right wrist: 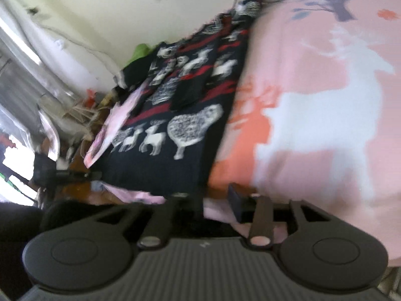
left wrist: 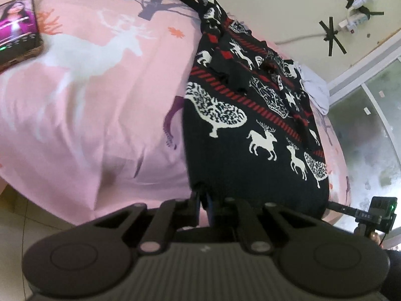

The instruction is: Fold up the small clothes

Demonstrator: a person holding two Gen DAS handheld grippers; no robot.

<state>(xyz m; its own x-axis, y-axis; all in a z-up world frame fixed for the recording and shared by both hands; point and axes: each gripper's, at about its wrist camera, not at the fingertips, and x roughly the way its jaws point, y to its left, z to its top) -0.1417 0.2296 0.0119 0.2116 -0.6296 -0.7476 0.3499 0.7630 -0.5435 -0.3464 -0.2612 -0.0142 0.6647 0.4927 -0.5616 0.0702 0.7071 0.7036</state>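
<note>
Dark patterned garment [left wrist: 250,130] spread along the bed's [left wrist: 100,100] near edge. Left hand-held gripper [left wrist: 203,204] clenched on its hem. Right hand-held gripper [right wrist: 216,200] parted at the other hem corner.

Pink bedsheet [left wrist: 105,105] lies open between phone [left wrist: 17,27] and patterned garment [left wrist: 250,130].

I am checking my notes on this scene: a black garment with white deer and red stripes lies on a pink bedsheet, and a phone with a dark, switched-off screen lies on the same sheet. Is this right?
Not quite. The phone is switched on: the left wrist view shows its screen lit, with a woman's picture on it. The black garment with white deer and red stripes does lie on the pink bedsheet.
</note>
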